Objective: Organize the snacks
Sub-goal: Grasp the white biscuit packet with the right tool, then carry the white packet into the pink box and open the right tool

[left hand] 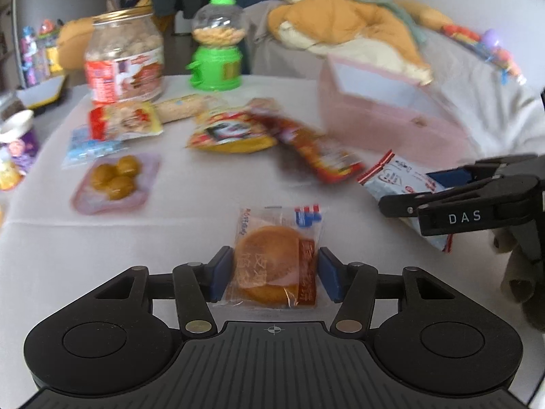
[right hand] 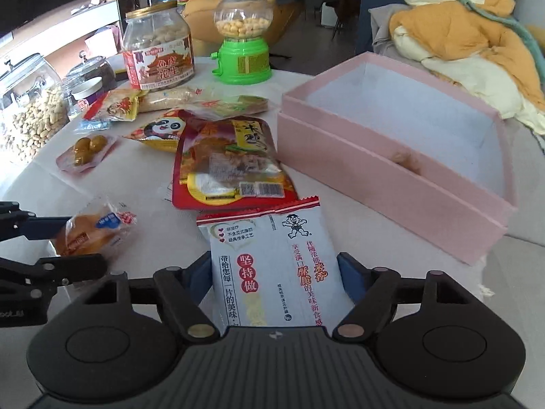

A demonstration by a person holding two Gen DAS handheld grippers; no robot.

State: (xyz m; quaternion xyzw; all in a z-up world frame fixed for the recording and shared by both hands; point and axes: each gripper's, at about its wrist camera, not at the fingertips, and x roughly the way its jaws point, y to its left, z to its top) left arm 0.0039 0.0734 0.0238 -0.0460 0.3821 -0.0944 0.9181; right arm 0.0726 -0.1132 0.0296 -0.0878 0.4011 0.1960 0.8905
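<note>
The white rice-cracker packet lies between the right tongs, which touch its sides near the surface's front edge. The left tongs stand open around the wrapped cake — both should squeeze gently, then lift toward the pink box.

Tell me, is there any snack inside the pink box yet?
No, the pink box shows only its bare white inside in the right wrist view; the snack packets all lie on the table.

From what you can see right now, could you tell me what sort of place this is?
Probably a home living or dining room: a cloth-covered table spread with snacks, an orange quilt heaped behind it, and a peanut jar by shelves.
</note>
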